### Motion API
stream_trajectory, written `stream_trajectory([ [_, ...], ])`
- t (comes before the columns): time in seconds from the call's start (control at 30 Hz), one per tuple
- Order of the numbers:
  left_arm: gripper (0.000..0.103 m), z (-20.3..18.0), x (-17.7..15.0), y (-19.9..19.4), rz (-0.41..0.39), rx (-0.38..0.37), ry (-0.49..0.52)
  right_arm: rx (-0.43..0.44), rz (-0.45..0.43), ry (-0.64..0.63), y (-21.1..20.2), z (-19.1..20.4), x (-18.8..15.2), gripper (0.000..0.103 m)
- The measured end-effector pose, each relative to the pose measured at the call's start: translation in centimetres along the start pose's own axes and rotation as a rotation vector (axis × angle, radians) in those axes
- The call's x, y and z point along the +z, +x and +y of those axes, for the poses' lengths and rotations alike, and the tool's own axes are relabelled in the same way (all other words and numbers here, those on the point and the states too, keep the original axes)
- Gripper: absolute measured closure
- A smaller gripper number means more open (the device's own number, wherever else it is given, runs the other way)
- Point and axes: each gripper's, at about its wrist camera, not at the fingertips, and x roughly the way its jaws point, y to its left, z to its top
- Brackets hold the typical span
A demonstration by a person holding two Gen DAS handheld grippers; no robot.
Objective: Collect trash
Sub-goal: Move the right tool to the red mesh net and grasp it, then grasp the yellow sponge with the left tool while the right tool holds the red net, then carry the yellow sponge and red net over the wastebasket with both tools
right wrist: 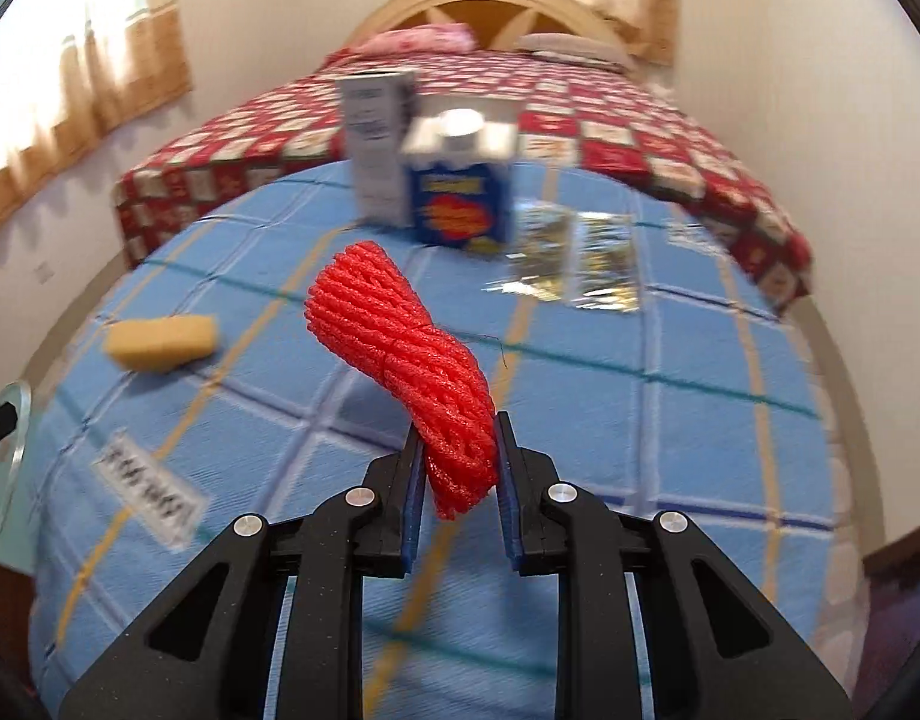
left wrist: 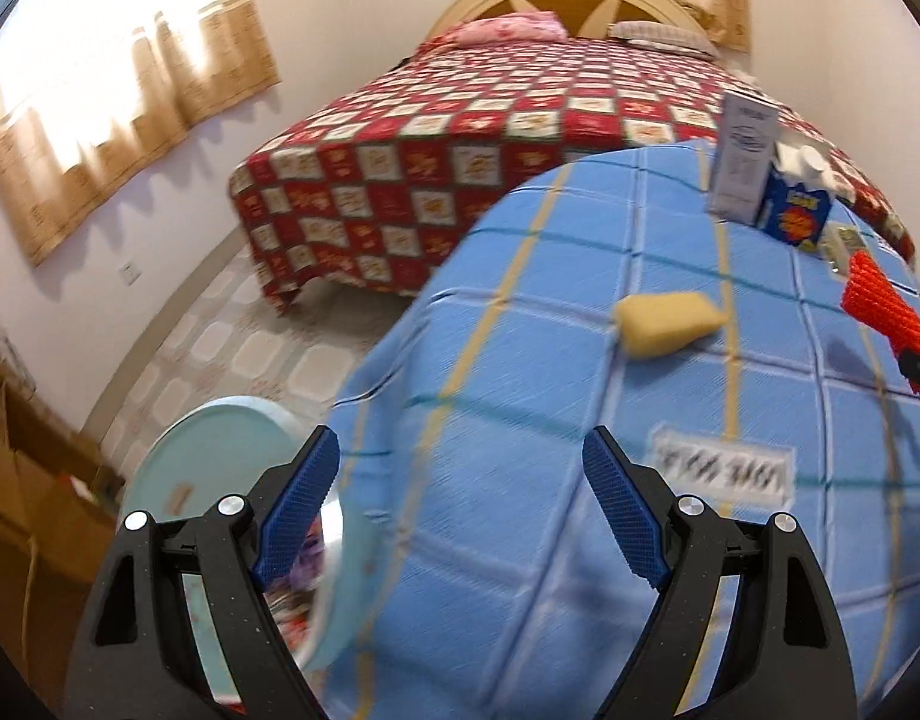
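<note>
- The right gripper [right wrist: 456,450] is clamped on a twisted red foam net [right wrist: 411,360], pinching its lower end between the blue pads; the rest of the net sticks up and to the left, held above the table.
- In the left wrist view the net [left wrist: 880,306] shows at the right edge, above the cloth.
- The left gripper [left wrist: 460,510] is spread wide with nothing between its fingers [left wrist: 625,516]. It hangs over the near left edge of the table.
- The table is covered with a blue checked cloth [right wrist: 640,450] with yellow and green lines.
- A yellow sponge [right wrist: 159,339] lies on the cloth at the left, well apart from the net.
- A blue carton [right wrist: 463,204] with a red and yellow print and a white cap stands upright toward the far side of the table.
- A tall white box [right wrist: 375,150] stands upright just beside the carton, to its left and slightly behind.
- Shiny foil wrappers [right wrist: 574,264] lie flat on the cloth to the right of the carton.
- A white label [right wrist: 150,492] with dark writing lies on the cloth at the near left; the writing is too blurred to read.
- A light blue bin [left wrist: 219,480] with its lid swung up stands on the floor beside the table's left edge, below the left gripper; colourful contents show inside.
- A bed [left wrist: 460,138] with a red checked cover stands behind the table.
</note>
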Motion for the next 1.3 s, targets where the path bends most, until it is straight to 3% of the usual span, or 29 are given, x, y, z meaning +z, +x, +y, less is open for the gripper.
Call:
stream_trajectory([
  [0.23, 0.022, -3.9, 3.3, 3.5, 0.037, -0.034, -0.007, -0.032, 0.031, 0.045, 1.9, -4.6, 0.5, 0.080],
  [0.47, 0.028, -5.2, 4.6, 5.8, 0.066, -0.056, -0.021, -0.024, 0.030, 0.016, 2.1, -4.4, 0.6, 0.079],
  [0.53, 0.053, -5.9, 4.4, 6.6, 0.086, -0.082, -0.009, -0.017, 0.029, 0.002, 2.1, -4.0, 0.6, 0.078],
  [0.57, 0.059, -6.1, 4.2, 6.9, 0.091, -0.100, -0.007, -0.012, 0.030, 0.000, 2.1, -3.9, 0.6, 0.078],
  [0.6, 0.075, -6.2, 4.2, 6.9, 0.085, -0.119, -0.006, -0.006, 0.030, -0.005, 2.1, -3.7, 0.5, 0.078],
  [0.63, 0.082, -6.4, 4.1, 6.9, 0.082, -0.140, -0.003, -0.001, 0.029, -0.008, 2.1, -3.5, 0.5, 0.078],
  [0.97, 0.090, -5.1, 3.6, 3.1, 0.030, -0.157, 0.023, 0.050, -0.005, -0.009, 0.2, -1.3, 0.2, 0.078],
  [1.3, 0.090, -0.5, 0.2, -1.7, -0.041, -0.068, 0.040, 0.110, -0.039, -0.069, -1.4, 3.6, -0.5, 0.078],
])
